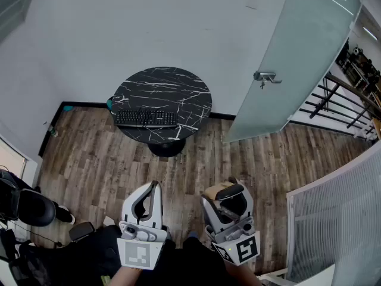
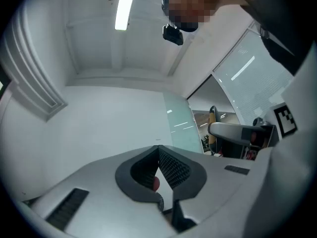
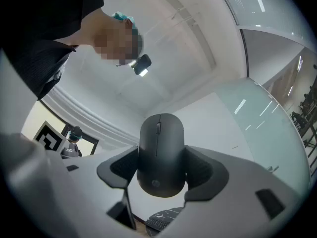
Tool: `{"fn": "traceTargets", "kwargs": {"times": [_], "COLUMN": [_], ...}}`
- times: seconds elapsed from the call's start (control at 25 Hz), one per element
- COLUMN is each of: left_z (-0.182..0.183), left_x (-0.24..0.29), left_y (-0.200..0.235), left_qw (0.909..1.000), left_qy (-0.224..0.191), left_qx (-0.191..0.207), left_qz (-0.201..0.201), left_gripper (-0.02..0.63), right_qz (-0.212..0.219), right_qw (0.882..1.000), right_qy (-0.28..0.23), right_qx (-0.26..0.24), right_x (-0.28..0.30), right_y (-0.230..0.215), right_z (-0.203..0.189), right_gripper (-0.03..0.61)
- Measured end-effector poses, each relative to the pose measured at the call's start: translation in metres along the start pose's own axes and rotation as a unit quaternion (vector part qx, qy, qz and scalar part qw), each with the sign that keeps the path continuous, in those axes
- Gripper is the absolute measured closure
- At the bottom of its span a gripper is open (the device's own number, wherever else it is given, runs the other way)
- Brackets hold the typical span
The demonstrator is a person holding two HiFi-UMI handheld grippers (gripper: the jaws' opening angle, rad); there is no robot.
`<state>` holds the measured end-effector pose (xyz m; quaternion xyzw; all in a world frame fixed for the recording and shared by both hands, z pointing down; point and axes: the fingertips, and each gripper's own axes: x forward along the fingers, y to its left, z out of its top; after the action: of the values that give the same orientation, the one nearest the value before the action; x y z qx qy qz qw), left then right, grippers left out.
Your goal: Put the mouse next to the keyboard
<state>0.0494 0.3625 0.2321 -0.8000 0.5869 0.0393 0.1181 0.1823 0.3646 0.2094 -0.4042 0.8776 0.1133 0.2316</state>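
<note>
A round black table (image 1: 178, 85) stands on a brown wood floor (image 1: 89, 159). A white wall (image 1: 149, 22) is behind the table. A glass door (image 1: 297, 52) is to its right.

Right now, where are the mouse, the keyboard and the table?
mouse (image 3: 161, 148): right gripper view, its top shell.
keyboard (image 1: 146, 118): head view, middle keys.
table (image 1: 169, 88): head view, bare marble top.

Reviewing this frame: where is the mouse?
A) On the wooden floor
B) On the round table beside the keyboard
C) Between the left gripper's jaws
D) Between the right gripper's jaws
D: the right gripper view shows the black mouse clamped between the jaws of the right gripper, while only the keyboard lies on the table.
</note>
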Motion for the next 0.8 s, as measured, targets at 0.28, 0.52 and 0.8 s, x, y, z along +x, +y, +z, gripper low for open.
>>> {"fn": "traceTargets", "kwargs": {"times": [0.28,0.52,0.8], "left_z": [0.0,-0.002,-0.012], "left_x": [0.018,0.029,0.034], "left_y": [-0.022,-0.046,-0.064], "left_qw": [1.0,0.9999,0.9994], "left_qy": [0.005,0.014,0.03], "left_qx": [0.003,0.006,0.015], "left_qz": [-0.004,-0.001,0.009], "left_gripper": [0.607,0.607,0.607], "right_qz": [0.009,0.022,0.014], "right_qw": [1.0,0.999,0.999], "right_qy": [-0.003,-0.001,0.009], "right_qx": [0.024,0.034,0.032], "right_x": [-0.009,-0.02,-0.033], "right_y": [-0.021,-0.041,-0.061], "right_z": [0.004,0.006,0.003], "right_gripper": [0.279,0.279,0.279]}}
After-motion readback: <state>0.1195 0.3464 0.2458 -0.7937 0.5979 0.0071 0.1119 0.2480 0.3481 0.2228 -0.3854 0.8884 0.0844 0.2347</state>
